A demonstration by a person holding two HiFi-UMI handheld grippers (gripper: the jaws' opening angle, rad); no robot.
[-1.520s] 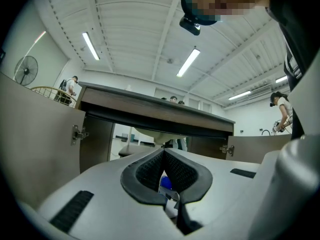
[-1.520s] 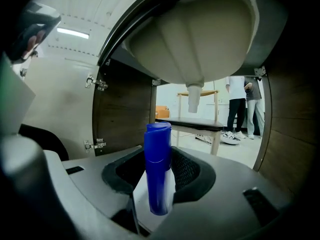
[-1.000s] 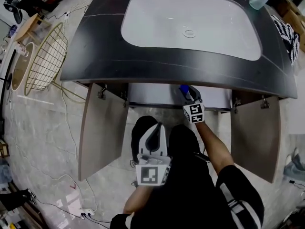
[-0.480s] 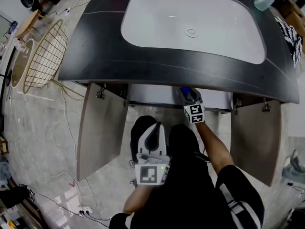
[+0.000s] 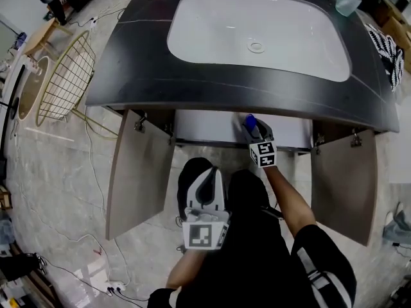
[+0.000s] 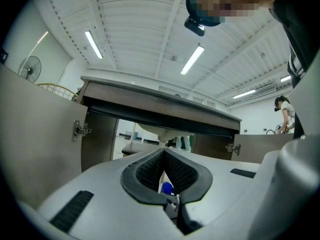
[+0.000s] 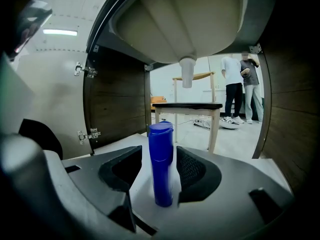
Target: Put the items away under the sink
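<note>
Right gripper view shows a slim, upright blue bottle [image 7: 161, 170] with matching cap [image 7: 161, 130].

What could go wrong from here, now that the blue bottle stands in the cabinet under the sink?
1. The right gripper has its jaws just opening, with the blue bottle upright between them and one pad close beside it. A crooked withdrawal might tip this tall, narrow bottle.
2. The sink's drain pipe hangs above. Lifting while backing out might knock it.
</note>
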